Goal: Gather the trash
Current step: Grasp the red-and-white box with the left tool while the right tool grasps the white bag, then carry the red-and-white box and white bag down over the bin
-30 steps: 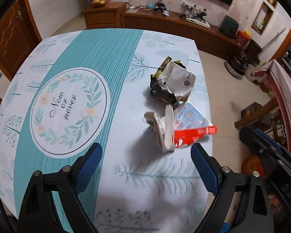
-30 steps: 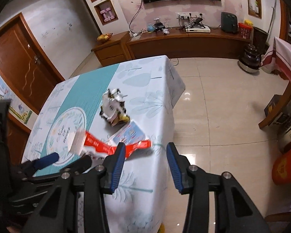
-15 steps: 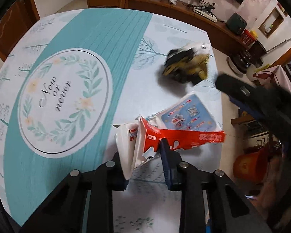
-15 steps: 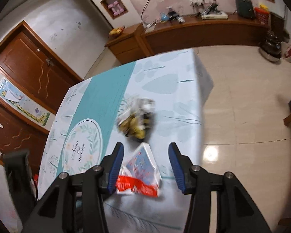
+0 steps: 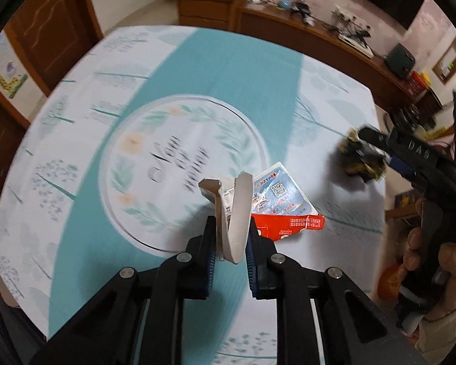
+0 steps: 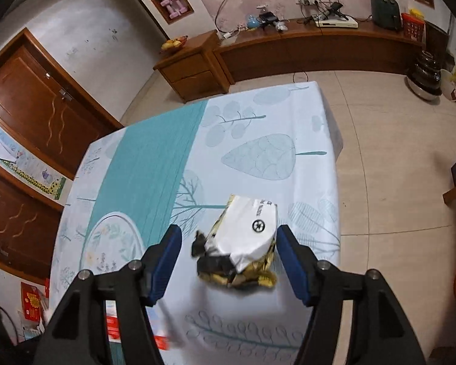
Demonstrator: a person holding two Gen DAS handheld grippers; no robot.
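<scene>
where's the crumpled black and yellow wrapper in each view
Left wrist: the wrapper lies far right on the tablecloth, partly behind the right gripper, blurred.
Right wrist: the wrapper, white side up, sits low centre between the opening jaws of the right gripper, with the pads not on it.
Shared landmark: the round wreath print, mid-frame in the left view, at lower left in the right view.

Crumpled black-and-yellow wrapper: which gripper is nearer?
Right. The right gripper straddles the crumpled wrapper, jaws opening, pads not touching. The left gripper is off beside it, jaws closing on the flattened carton.
</scene>
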